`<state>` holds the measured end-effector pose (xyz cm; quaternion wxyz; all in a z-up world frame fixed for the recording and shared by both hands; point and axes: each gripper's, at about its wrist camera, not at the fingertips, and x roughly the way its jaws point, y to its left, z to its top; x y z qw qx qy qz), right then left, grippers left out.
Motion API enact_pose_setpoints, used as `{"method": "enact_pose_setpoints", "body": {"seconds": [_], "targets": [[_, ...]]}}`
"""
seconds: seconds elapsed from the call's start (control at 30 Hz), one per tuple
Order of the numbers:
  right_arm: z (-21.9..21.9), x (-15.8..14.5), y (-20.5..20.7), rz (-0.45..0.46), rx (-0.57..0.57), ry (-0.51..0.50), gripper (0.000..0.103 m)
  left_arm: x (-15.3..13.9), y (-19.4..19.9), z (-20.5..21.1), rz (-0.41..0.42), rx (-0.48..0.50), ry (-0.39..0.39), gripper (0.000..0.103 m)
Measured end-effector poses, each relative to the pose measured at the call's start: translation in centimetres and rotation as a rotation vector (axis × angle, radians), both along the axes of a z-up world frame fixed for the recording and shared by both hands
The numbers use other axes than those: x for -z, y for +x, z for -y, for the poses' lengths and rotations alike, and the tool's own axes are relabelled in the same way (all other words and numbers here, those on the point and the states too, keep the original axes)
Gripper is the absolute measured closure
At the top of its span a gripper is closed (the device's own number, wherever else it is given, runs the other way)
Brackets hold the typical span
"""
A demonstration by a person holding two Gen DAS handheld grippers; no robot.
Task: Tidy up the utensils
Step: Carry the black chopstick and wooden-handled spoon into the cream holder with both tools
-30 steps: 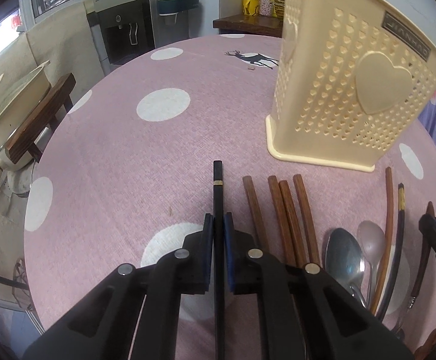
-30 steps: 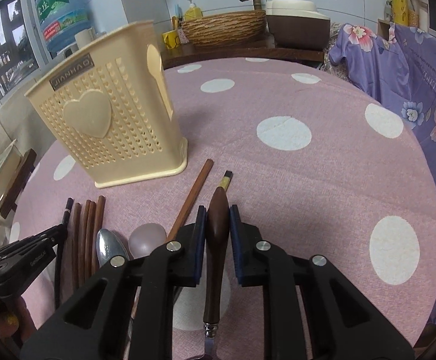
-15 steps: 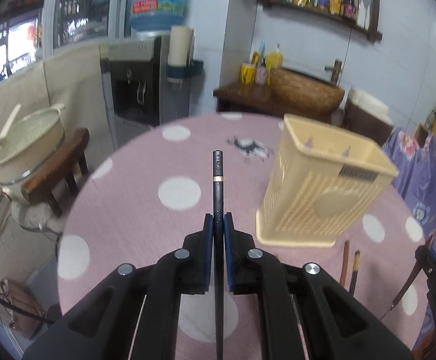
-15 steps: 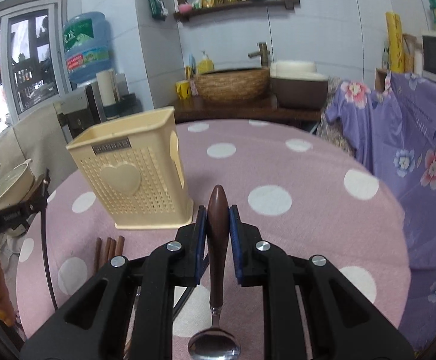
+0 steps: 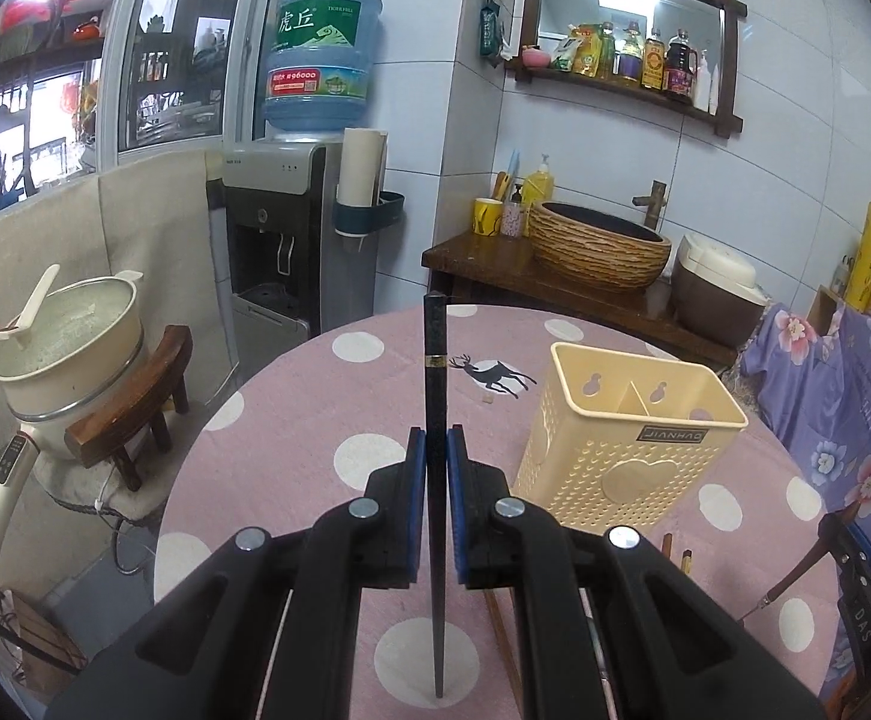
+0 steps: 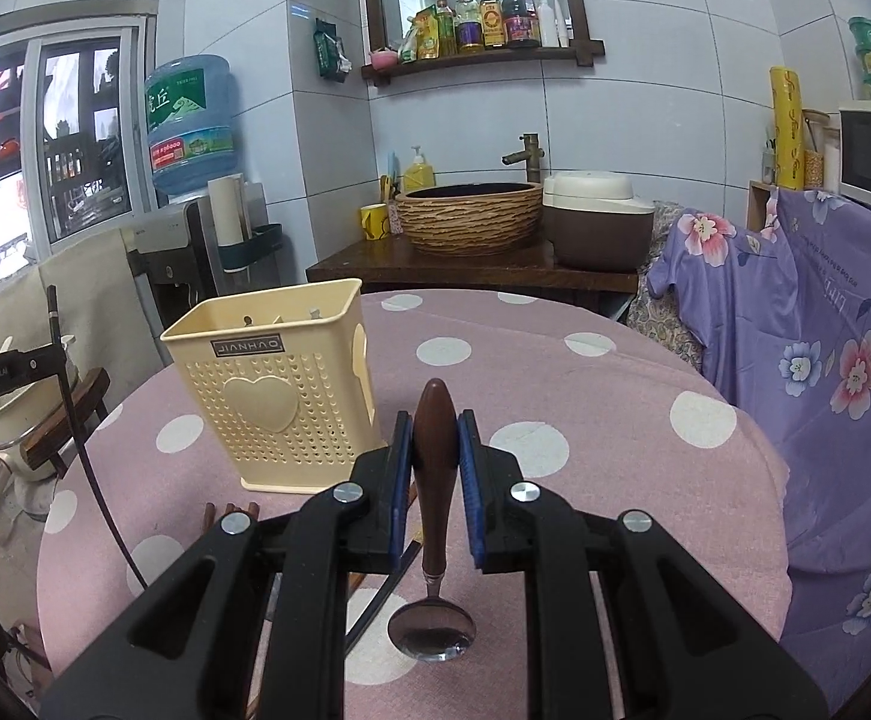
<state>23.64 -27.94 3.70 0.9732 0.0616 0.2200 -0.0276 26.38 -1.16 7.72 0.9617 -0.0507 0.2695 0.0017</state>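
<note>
Both utensils lifted higher: chopstick [image 5: 435, 420]; spoon [image 6: 434, 480] above table [image 6: 585, 396].

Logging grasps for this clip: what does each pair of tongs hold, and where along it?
Left tongs: black chopstick, gripped around mid-length. Right tongs: spoon, gripped on its brown wooden handle, bowl hanging down.

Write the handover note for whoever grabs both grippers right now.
Left gripper: shut on the black chopstick, held above the table.
Right gripper: shut on the wooden-handled spoon, bowl end toward the camera.
Cream utensil holder stands upright on the pink dotted tablecloth; nothing visibly in it.
Brown chopsticks lie on the cloth in front of it.
Left: drop both held pieces in, then the rest.
</note>
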Motion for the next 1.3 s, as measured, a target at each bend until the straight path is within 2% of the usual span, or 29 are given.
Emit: {"method": "enact_pose_setpoints", "body": {"seconds": [0.37,0.57,0.67,0.77,1.0,1.07,1.13,1.3], "targets": [[-0.2,-0.3,0.0,-0.002,-0.018,-0.001,0.087,-0.3,0.1,-0.8,-0.001,0.011,-0.032,0.095],[0.0,-1.4,0.3,0.002,-0.044,0.016,0.087,-1.6,0.3,-1.2,0.013,0.031,-0.046,0.095],[-0.2,-2.9,0.6,0.011,-0.076,0.012,0.087,-3.4,0.8,-1.4,0.025,0.054,-0.065,0.095],[-0.5,-5.6,1.2,0.032,-0.116,0.023,0.087,-6.8,1.5,-1.6,0.055,0.095,-0.099,0.095],[-3.2,-14.5,4.2,0.136,-0.195,0.004,0.087,-14.6,3.6,1.0,0.193,0.16,-0.153,0.095],[-3.8,-16.2,5.6,0.148,-0.193,0.012,0.087,-15.6,5.1,1.6,0.204,0.164,-0.196,0.095],[-3.9,-17.3,7.3,0.149,-0.186,0.034,0.087,-15.8,6.3,2.3,0.225,0.159,-0.205,0.095],[-4.2,-16.0,10.7,0.121,-0.172,0.055,0.087,-13.7,8.7,3.6,0.209,0.15,-0.213,0.095]]}}
